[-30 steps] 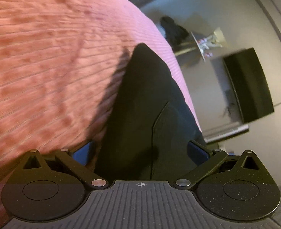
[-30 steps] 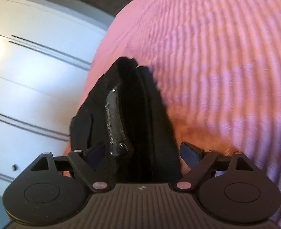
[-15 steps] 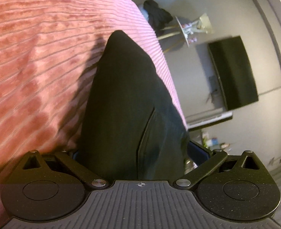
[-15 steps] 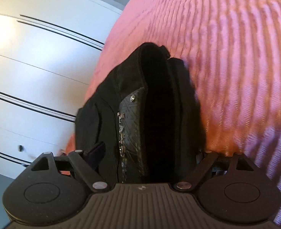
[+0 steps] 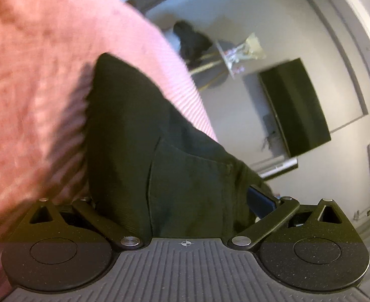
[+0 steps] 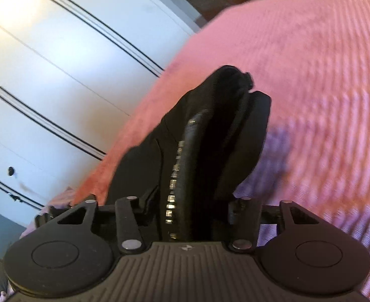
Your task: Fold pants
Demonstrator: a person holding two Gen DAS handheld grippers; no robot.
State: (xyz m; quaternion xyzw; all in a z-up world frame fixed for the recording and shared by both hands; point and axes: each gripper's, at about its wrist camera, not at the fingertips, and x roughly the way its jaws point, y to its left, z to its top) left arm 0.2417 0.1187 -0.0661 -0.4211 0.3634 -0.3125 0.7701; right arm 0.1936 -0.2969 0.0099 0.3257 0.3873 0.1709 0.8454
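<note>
the left gripper [image 5: 185,201] was clamped on a bunch of the black pants [image 5: 139,136], the dark cloth filling the gap between its jaws and rising away from the camera to a blunt peak. a curved pocket seam showed on that cloth near the gripper. the right gripper [image 6: 192,209] was likewise closed on the pants [image 6: 210,138], at what looked like the waist end: a black studded belt [image 6: 182,166] ran along the fabric straight out from between its jaws.

both ends of the garment were held up off the pink ribbed bedspread [image 5: 34,75], which also filled much of the right wrist view [image 6: 323,88]. in the left view the cloth hung by the bedspread's right edge, with the room beyond it; in the right view it hung near the bedspread's left edge, beside the white wardrobe doors [image 6: 46,75]. a shadow lay on the bedspread beside the cloth in each view.

judging by this, the fold was under way rather than done: the pants seemed gathered and doubled, but nothing lay flat yet. laying them down, squaring the edges and any further fold appeared left to do. how neatly the layers matched could not be told, since both views were blurred.
</note>
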